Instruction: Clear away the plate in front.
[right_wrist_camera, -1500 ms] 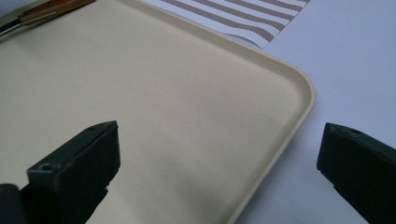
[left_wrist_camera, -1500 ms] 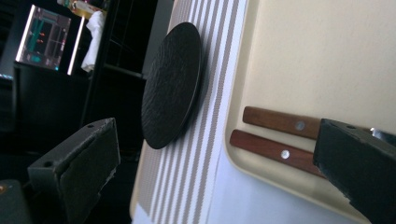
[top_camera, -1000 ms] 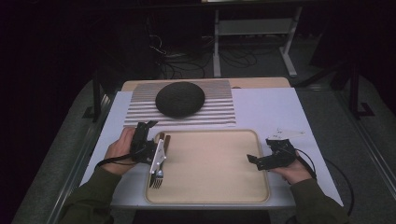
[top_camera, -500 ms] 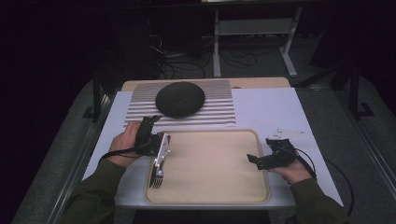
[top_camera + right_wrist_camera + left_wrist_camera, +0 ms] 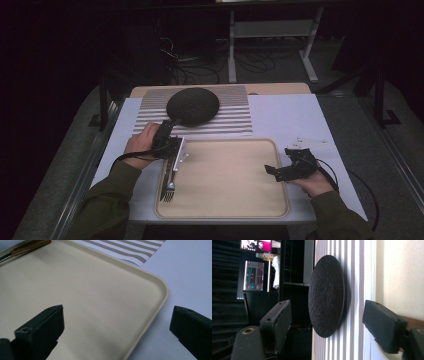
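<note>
A round black plate (image 5: 193,106) rests on a striped placemat (image 5: 230,117) at the back of the table. My left gripper (image 5: 166,129) is at the plate's near left edge and points at it. In the left gripper view the plate (image 5: 327,295) stands beyond the jaws of that gripper (image 5: 325,307); they have just been closing and touch nothing. A fork (image 5: 169,187) lies along the left side of the beige tray (image 5: 225,175). My right gripper (image 5: 276,159) sits open at the tray's right rim, and the tray's corner (image 5: 150,282) lies between the wide jaws of the gripper (image 5: 117,308).
A white cover (image 5: 290,115) spreads under the tray and placemat. Brown cutlery handles (image 5: 30,246) show at the tray's far side. Behind the table are a metal frame (image 5: 272,30) and cables on the floor. A lit screen (image 5: 253,272) glows off the table's edge.
My left hand has moved from the cutlery at the tray's left edge toward the black plate, and its jaws stand narrower. The fork stays on the tray. The right hand has kept still.
</note>
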`<act>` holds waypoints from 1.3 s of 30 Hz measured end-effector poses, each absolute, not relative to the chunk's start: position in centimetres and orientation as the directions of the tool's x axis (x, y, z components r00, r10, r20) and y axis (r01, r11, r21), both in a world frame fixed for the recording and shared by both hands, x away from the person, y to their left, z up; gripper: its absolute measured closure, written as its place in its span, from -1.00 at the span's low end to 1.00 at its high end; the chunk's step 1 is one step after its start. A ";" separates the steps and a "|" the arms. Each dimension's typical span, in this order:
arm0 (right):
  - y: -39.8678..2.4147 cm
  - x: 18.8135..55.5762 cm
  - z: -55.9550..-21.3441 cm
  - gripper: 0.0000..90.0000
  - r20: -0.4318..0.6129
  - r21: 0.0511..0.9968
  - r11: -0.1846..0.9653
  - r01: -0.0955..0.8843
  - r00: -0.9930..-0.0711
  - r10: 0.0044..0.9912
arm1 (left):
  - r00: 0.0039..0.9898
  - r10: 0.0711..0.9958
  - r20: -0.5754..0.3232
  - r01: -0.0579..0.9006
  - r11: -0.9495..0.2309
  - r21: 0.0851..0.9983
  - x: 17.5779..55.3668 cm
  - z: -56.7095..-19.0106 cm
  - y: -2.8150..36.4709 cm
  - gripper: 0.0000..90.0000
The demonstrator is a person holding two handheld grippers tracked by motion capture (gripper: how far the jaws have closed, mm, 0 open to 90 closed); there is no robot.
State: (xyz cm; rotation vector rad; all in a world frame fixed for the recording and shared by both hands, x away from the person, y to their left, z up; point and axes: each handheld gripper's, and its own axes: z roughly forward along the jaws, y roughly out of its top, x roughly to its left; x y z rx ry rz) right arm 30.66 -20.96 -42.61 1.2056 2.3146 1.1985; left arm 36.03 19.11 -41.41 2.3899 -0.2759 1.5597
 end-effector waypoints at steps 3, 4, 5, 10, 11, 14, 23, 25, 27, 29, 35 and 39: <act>-21.0 30.7 -42.6 -1.00 0.129 0.774 0.311 0.552 -0.618 0.776 | 0.398 -0.009 0.917 -0.300 -0.946 0.121 36.6 -41.5 18.9 -0.31; -21.0 30.7 -42.6 -1.00 0.128 0.774 0.311 0.552 -0.618 0.776 | 0.404 0.000 0.915 -0.293 -0.947 0.129 36.8 -41.5 18.9 -0.26; -21.0 30.7 -42.6 -1.00 0.129 0.774 0.311 0.552 -0.618 0.776 | 0.408 0.002 0.913 -0.288 -0.949 0.131 37.1 -41.6 18.8 -0.20; -21.0 30.7 -42.6 -1.00 0.129 0.774 0.311 0.551 -0.618 0.775 | 0.418 -0.009 0.908 -0.284 -0.951 0.121 37.9 -42.1 18.8 0.00; -21.0 30.7 -42.6 -1.00 0.127 0.775 0.312 0.550 -0.619 0.775 | 0.419 -0.008 0.908 -0.285 -0.951 0.123 38.1 -42.2 18.9 0.02; -21.0 30.7 -42.6 -1.00 0.128 0.774 0.311 0.551 -0.618 0.775 | 0.431 -0.011 0.902 -0.283 -0.951 0.123 38.6 -42.5 18.9 0.10; -21.0 30.7 -42.6 -1.00 0.129 0.775 0.310 0.550 -0.619 0.775 | 0.477 -0.037 0.878 -0.272 -0.956 0.107 40.0 -43.5 18.7 0.41; -21.0 30.7 -42.6 -1.00 0.130 0.776 0.308 0.551 -0.618 0.776 | 0.481 -0.042 0.875 -0.270 -0.957 0.102 40.3 -43.8 18.6 0.46; -21.1 30.7 -42.6 -1.00 0.130 0.776 0.308 0.550 -0.617 0.776 | 0.491 -0.044 0.870 -0.269 -0.957 0.104 40.6 -44.0 18.5 0.51; -21.1 30.7 -42.6 -1.00 0.130 0.776 0.308 0.550 -0.618 0.776 | 0.494 -0.050 0.868 -0.270 -0.958 0.099 40.8 -44.3 18.4 0.53; -21.1 30.7 -42.6 -1.00 0.133 0.776 0.305 0.552 -0.616 0.777 | 0.497 -0.075 0.865 -0.258 -0.964 0.064 41.6 -45.0 18.3 0.55; -21.1 30.7 -42.6 -1.00 0.134 0.776 0.303 0.553 -0.615 0.777 | 0.494 -0.080 0.866 -0.260 -0.964 0.060 42.1 -45.0 18.0 0.58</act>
